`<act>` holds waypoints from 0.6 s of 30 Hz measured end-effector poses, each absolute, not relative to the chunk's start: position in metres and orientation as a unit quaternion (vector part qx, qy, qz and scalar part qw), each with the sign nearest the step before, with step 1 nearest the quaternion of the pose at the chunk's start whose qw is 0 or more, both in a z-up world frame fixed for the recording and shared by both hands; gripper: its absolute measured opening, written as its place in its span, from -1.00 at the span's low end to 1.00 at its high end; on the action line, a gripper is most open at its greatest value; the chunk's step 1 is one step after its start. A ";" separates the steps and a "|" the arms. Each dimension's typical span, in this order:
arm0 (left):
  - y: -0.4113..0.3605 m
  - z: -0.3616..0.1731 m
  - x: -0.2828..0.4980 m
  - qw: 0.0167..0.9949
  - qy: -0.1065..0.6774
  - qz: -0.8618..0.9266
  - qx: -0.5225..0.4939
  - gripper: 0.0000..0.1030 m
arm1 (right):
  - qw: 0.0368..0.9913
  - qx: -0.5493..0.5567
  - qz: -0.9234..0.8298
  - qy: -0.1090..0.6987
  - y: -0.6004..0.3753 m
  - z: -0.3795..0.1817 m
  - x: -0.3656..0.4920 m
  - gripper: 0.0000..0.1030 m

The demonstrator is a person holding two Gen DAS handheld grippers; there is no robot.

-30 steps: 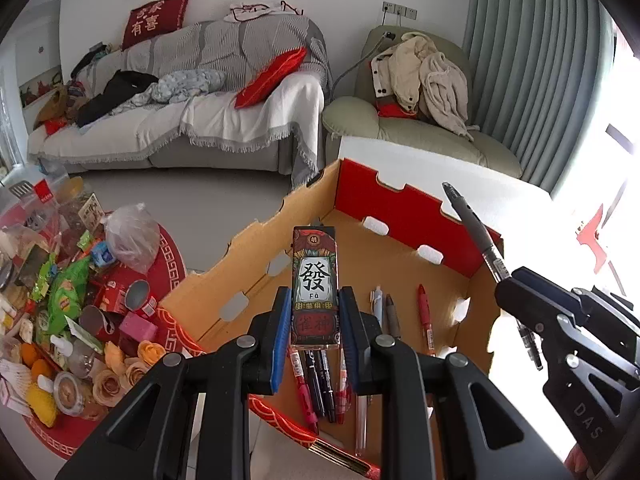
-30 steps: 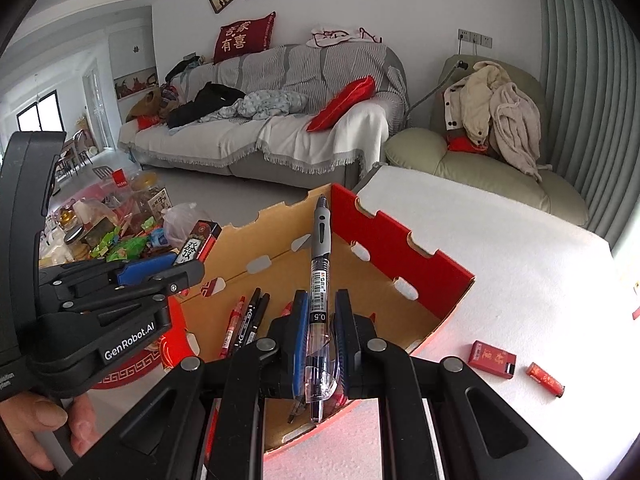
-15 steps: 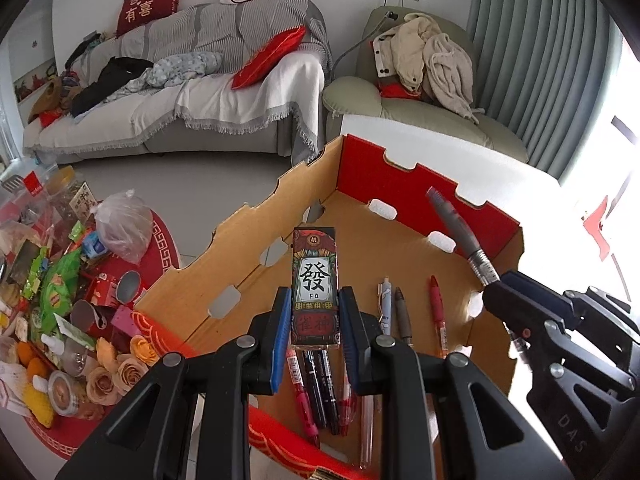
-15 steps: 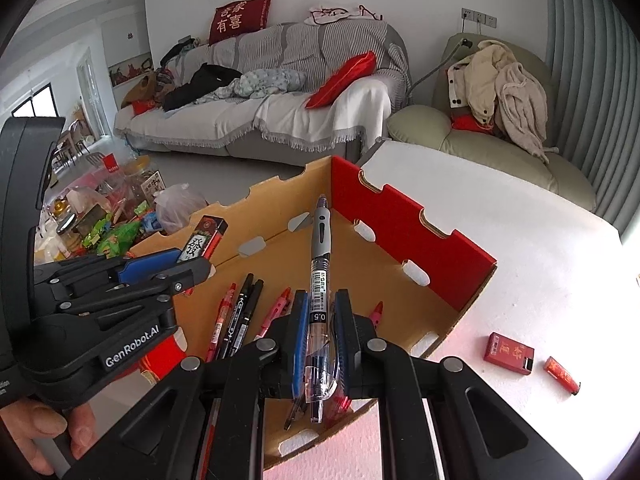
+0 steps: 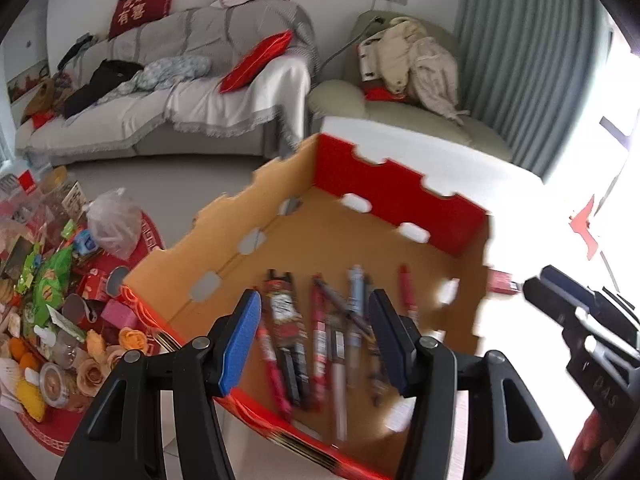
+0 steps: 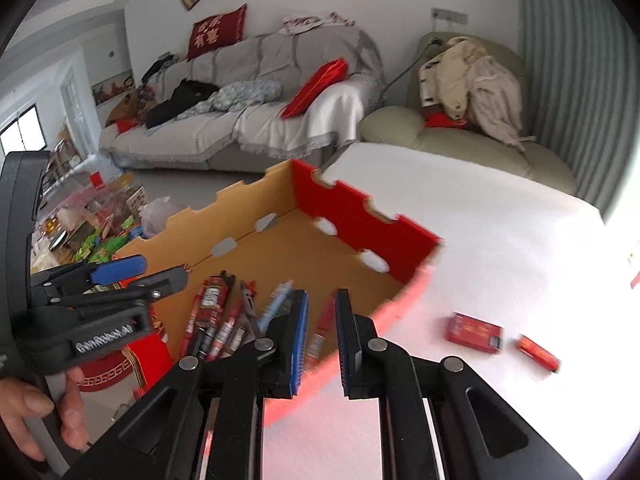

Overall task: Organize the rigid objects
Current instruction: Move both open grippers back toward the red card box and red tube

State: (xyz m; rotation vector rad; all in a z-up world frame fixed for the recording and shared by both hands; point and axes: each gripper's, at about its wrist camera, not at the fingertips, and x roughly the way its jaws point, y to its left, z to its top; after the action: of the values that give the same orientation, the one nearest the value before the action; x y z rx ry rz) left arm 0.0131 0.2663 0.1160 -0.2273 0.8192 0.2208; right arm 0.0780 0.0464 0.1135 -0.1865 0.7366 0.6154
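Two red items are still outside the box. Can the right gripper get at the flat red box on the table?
Probably yes: the right gripper is open and empty, and the flat red box lies alone on the bare white table.

daylight, bright | right-side glare blown out | motion blur | fisheye edge warp

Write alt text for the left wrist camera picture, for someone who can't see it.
An open, empty left gripper hangs over a cardboard box with red walls, where a row of pens and a dark red packet lie on the floor. The right gripper shows at the right edge; a sofa stands behind.
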 end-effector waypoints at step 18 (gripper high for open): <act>0.071 0.123 0.023 0.908 0.408 -0.084 0.030 0.17 | 0.915 -0.037 0.193 0.353 -0.136 0.088 0.068 0.63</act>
State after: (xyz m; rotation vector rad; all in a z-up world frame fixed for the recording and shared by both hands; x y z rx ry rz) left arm 0.0226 0.0713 0.1233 0.0627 0.8423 -0.1738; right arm 0.0679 -0.1361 0.0876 -0.0758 0.7276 0.3984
